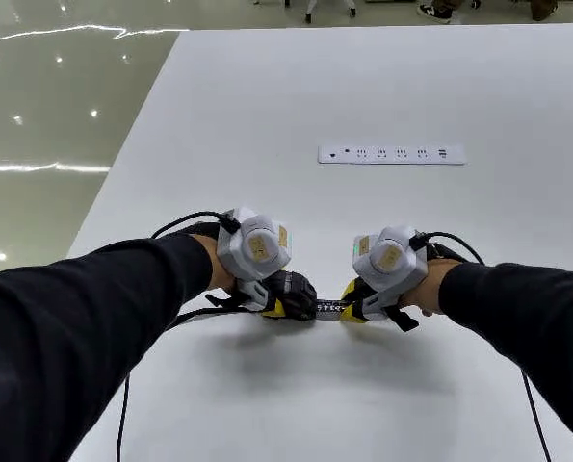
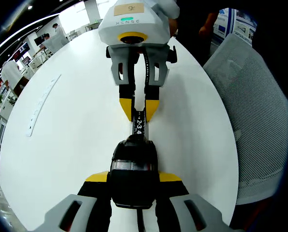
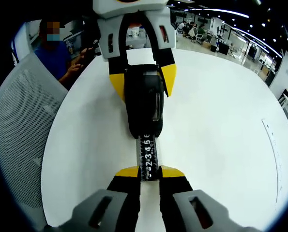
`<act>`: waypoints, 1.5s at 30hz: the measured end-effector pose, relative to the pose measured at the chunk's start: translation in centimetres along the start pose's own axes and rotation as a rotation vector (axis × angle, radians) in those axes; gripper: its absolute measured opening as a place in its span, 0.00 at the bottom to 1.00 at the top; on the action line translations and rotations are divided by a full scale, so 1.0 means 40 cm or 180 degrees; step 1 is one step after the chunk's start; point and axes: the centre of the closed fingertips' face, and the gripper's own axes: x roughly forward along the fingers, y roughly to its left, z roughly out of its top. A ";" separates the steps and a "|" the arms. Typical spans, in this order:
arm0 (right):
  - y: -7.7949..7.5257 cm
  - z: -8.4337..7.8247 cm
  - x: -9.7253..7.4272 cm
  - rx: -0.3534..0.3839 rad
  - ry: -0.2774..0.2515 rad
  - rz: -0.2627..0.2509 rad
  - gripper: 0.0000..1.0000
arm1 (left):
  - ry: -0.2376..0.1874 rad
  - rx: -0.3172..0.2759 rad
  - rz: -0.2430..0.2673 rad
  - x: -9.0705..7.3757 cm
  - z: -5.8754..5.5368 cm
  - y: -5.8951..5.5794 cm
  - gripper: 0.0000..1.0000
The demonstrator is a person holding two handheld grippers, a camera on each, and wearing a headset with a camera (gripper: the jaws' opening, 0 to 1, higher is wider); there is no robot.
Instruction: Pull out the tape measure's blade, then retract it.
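Tape measure (image 2: 134, 162) in L tool (image 2: 134, 178), blade (image 2: 138, 124) out

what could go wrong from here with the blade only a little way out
1. The right claw pinches the blade with just its yellow tips. If the grip slips, the blade would likely snap back into the case.
2. The left claw clamps the black case by its sides. A pull off the blade's line might twist the case in that grip or kink the blade.
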 end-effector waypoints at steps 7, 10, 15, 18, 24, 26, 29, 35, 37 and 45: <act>0.000 -0.010 -0.003 -0.0003 0.0064 -0.0041 0.10 | 0.0000 -0.0026 0.0002 0.001 -0.001 0.002 0.31; 0.001 -0.014 -0.003 -0.0051 0.0089 -0.0051 0.10 | 0.0010 -0.0006 0.0008 0.001 0.001 -0.001 0.31; -0.004 -0.025 -0.010 -0.0034 0.0108 -0.0062 0.10 | -0.0009 -0.0034 0.0029 -0.001 0.001 -0.001 0.31; -0.006 -0.045 -0.023 -0.0031 0.0129 -0.0066 0.10 | -0.0017 -0.0045 0.0038 0.000 0.000 0.000 0.31; -0.009 -0.081 -0.046 0.0068 0.0141 -0.0061 0.10 | -0.0027 -0.0053 0.0034 0.001 0.001 0.000 0.31; -0.009 -0.091 -0.054 0.0078 0.0147 -0.0068 0.10 | -0.0026 -0.0058 0.0035 0.001 0.001 0.000 0.31; -0.011 -0.102 -0.062 0.0093 0.0160 -0.0074 0.10 | -0.0030 -0.0055 0.0041 0.001 0.001 0.000 0.31; -0.008 -0.112 -0.073 0.0062 0.0186 -0.0090 0.10 | -0.0049 -0.0058 0.0062 0.002 0.002 0.002 0.31; -0.010 -0.115 -0.076 0.0063 0.0187 -0.0094 0.10 | -0.0049 -0.0062 0.0065 0.002 0.002 0.003 0.31; -0.014 -0.135 -0.090 0.0046 0.0220 -0.0095 0.10 | -0.0084 -0.0102 0.0048 0.003 0.003 0.003 0.32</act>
